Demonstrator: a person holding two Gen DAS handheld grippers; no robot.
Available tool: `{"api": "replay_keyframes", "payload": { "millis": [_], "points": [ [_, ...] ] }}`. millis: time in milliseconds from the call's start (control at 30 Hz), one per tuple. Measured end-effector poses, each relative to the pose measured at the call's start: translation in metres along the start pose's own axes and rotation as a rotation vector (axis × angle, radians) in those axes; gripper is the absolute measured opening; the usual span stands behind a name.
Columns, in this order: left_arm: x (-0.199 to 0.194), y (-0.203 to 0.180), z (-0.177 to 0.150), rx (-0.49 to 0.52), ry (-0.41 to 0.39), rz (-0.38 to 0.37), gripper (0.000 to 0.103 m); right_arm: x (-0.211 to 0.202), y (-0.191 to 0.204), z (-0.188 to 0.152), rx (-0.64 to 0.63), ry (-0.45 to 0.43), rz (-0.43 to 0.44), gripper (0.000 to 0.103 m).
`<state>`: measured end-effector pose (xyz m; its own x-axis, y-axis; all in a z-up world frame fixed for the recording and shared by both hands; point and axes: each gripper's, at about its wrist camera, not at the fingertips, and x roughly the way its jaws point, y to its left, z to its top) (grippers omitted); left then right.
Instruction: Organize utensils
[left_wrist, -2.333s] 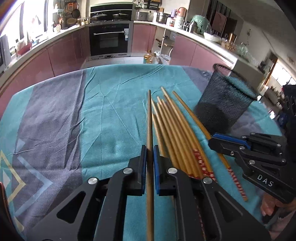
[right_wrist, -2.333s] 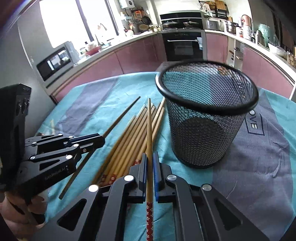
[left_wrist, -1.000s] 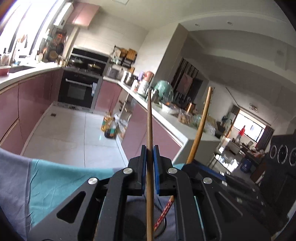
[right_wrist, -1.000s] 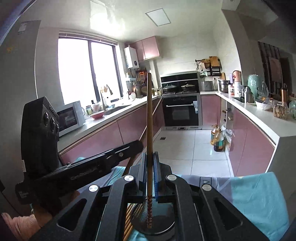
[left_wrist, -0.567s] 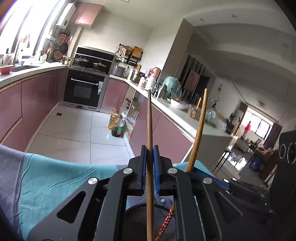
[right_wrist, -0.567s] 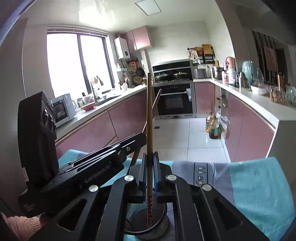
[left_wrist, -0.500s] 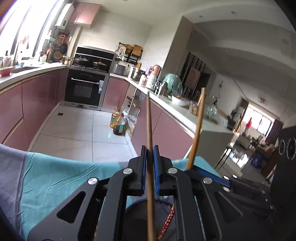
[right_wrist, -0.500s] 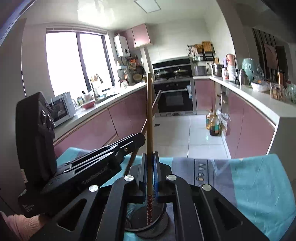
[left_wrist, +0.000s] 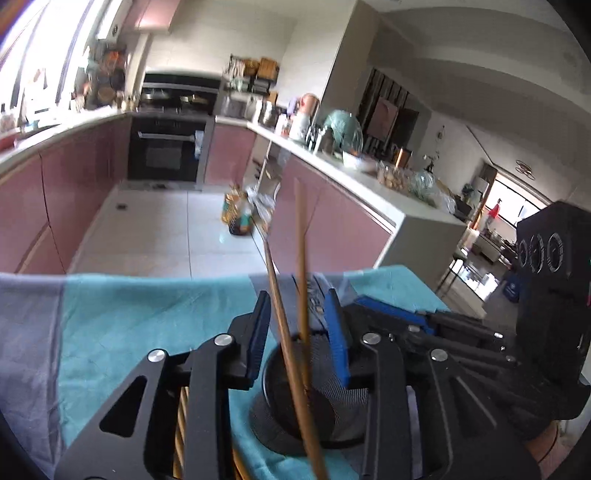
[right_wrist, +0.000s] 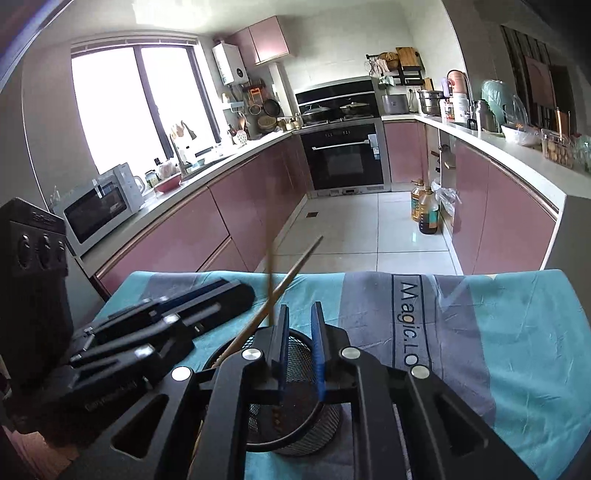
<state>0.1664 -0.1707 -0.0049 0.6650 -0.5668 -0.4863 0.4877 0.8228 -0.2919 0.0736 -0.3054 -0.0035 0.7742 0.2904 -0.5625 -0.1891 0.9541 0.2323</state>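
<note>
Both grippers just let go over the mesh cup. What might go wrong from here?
1. The two chopsticks lean loosely in the mesh cup between the open left gripper fingers; pulling back may snag them.
2. The right gripper hangs just over the rim; a bump might tip the cup.

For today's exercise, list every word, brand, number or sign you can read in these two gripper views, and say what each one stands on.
"Magic.LO", cut off behind the right gripper: printed on the grey stripe of the tablecloth.
Embossed lettering on the left gripper's body, seen in the right wrist view: too blurred to read.
Sticker on the oven door: too small to read.
Lettering on the microwave: too small to read.
</note>
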Motion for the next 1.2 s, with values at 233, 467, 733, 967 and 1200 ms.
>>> {"api": "replay_keyframes", "payload": {
  "millis": [233, 467, 733, 967, 1200],
  "points": [
    [0.009, 0.024, -0.017, -0.039, 0.069, -0.027, 0.027, 0.002, 0.003, -0.002, -0.019, 0.008, 0.004, 0.016],
    [0.012, 0.039, -0.029, -0.041, 0.130, -0.031, 0.027, 0.001, 0.008, -0.005, -0.028, 0.015, 0.017, 0.020],
    [0.008, 0.039, -0.039, -0.037, 0.176, -0.035, 0.016, -0.005, 0.013, -0.004, -0.028, 0.018, 0.060, 0.021],
    [-0.002, 0.041, -0.041, -0.052, 0.160, -0.015, 0.013, -0.002, 0.018, -0.004, -0.038, 0.027, 0.072, 0.021],
    [-0.006, 0.041, -0.042, -0.058, 0.157, -0.021, 0.012, 0.002, 0.016, -0.006, -0.036, 0.039, 0.062, 0.020]
  ]
}}
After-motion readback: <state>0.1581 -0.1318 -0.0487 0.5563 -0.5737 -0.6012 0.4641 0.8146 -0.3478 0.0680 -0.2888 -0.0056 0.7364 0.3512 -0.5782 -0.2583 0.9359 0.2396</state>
